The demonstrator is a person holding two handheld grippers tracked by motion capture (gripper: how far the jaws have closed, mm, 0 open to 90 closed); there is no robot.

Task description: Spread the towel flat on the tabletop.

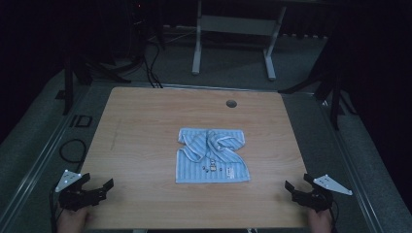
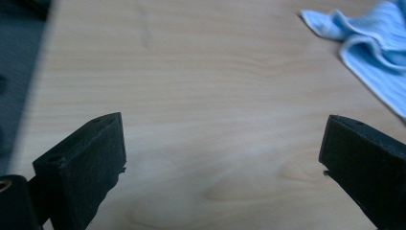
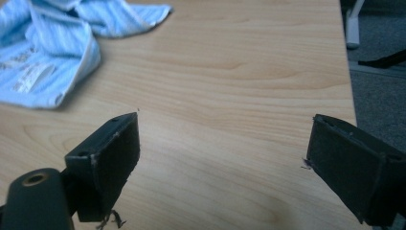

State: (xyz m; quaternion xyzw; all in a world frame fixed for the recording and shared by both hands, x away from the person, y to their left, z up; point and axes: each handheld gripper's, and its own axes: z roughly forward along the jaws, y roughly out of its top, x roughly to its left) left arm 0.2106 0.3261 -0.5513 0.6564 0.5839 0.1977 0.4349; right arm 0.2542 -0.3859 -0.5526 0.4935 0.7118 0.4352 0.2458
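**A:** so where's the towel (image 1: 212, 156) sitting vs the claws?

**B:** pretty much mid-table (image 1: 145, 126), a bit toward the near side. Light blue, striped, top part rumpled and folded over itself, lower part lying flat. Both grippers are well apart from it, down at the near corners.

**A:** left one?

**B:** left gripper (image 1: 101, 187) is at the near left corner, jaws spread wide, nothing between them but bare wood. In the left gripper view the towel (image 2: 368, 43) is off at the upper right, far ahead of the jaws.

**A:** and right?

**B:** right gripper (image 1: 296, 187) is at the near right edge, also wide open and empty. In the right gripper view the towel (image 3: 52, 43) is up at the top left, not touching anything.
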